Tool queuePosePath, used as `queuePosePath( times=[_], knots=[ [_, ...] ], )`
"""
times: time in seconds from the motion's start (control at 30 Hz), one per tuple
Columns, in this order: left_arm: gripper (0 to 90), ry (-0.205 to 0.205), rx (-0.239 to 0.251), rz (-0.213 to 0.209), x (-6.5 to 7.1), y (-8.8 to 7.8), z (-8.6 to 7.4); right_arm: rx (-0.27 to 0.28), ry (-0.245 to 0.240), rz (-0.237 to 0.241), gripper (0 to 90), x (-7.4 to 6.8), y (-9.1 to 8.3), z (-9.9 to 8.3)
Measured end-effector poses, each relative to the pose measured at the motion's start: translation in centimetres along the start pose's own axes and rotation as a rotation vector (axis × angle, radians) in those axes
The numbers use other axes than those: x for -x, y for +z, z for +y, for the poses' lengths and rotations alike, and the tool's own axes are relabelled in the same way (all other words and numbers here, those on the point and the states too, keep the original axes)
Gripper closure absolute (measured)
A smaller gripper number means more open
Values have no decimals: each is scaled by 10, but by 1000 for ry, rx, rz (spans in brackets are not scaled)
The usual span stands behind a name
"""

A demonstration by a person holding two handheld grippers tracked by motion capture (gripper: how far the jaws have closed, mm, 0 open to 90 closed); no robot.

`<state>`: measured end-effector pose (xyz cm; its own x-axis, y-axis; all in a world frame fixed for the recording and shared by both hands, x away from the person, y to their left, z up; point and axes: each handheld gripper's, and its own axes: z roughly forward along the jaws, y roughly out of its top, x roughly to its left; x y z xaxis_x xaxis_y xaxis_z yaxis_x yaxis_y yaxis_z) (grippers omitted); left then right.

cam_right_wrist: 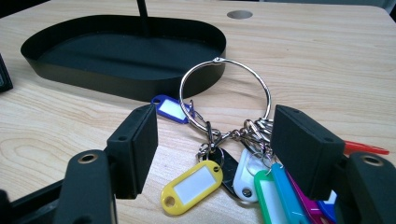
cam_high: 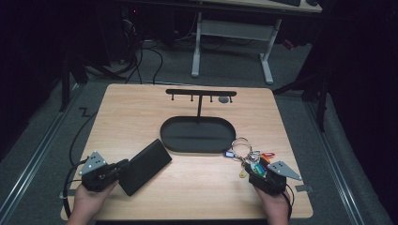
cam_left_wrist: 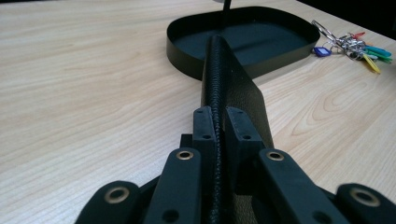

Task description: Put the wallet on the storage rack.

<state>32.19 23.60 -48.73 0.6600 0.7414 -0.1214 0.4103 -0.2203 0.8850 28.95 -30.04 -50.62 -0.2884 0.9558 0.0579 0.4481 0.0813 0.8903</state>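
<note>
Wooden table [cam_high: 197, 187]: left gripper [cam_high: 123, 166] clamps black wallet [cam_high: 144, 166]; right gripper [cam_right_wrist: 215, 140] spread around keyring [cam_right_wrist: 224, 95], tags partly hidden

We saw a dim room with grey carpet [cam_high: 42, 140], black cables [cam_high: 141, 61] trailing across it, a white-legged desk [cam_high: 234, 33] standing behind the light wooden table [cam_high: 197, 187], and dark surroundings either side.

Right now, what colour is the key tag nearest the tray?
Blue, with a white label: the key tag shows best in the right gripper view.
</note>
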Motion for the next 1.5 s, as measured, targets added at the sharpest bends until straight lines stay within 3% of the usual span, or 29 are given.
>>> queuePosePath(
  times=[0.27, 0.77, 0.97, 1.2, 1.3, 1.5],
  knots=[
    [835, 84, 11, -23, 14, 0, 2, 0, 6, 3, 324, 1, 0, 0],
    [836, 161, 19, -73, 48, 3, 3, 9, 16, 6, 324, 1, -1, 0],
    [835, 163, 30, -92, 53, 2, 1, 8, 22, 6, 325, 2, -1, 0],
    [833, 210, 45, -115, 70, -3, -1, 11, 25, 5, 326, 3, -1, 1],
    [831, 251, 46, -128, 82, -5, -2, 12, 24, 5, 326, 2, -2, 1],
    [827, 272, 45, -154, 92, -5, -5, 12, 26, 4, 327, 2, -1, 1]
  ],
)
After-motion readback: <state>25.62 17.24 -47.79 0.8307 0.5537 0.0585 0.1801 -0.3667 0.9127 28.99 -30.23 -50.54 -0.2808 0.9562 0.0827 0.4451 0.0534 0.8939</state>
